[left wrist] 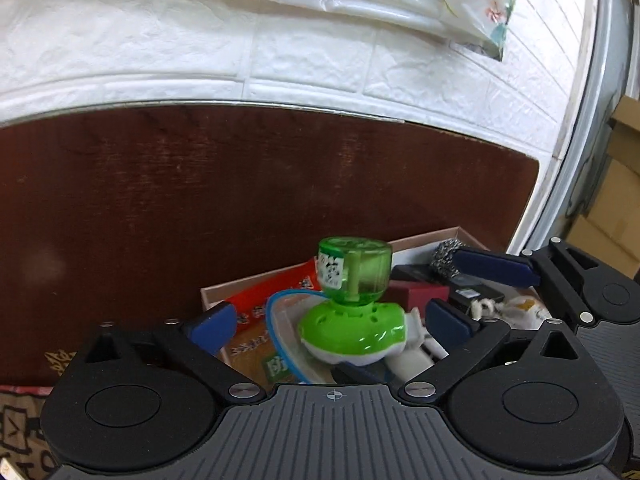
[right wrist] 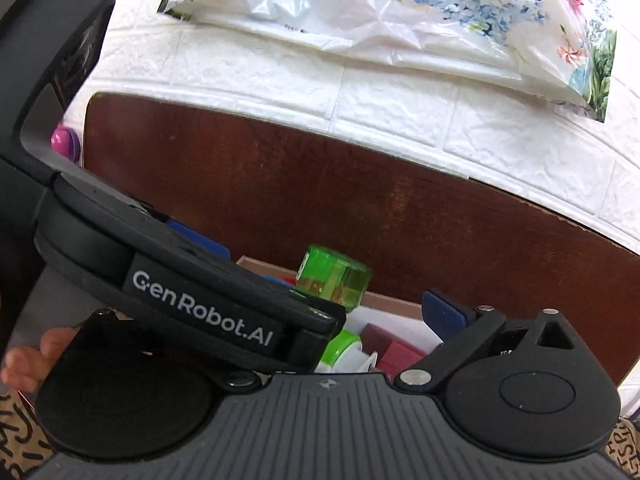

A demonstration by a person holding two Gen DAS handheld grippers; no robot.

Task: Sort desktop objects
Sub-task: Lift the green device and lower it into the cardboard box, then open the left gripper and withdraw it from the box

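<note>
Over box [left wrist: 420, 240], both claws wide open, empty

A dark wooden table [left wrist: 240, 184] carries an open cardboard box [left wrist: 212, 294] of clutter.

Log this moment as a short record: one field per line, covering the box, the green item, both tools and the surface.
surface: dark brown table against a white brick-pattern wall
box: open cardboard box on the table, holding mixed items
green item: green plastic device with a clear green cap, standing on top of the box's contents
other contents: red packet, dark red box, steel scourer
left tool: open, pads either side of the green device, not touching it
right tool: open, over the box, holding nothing
</note>
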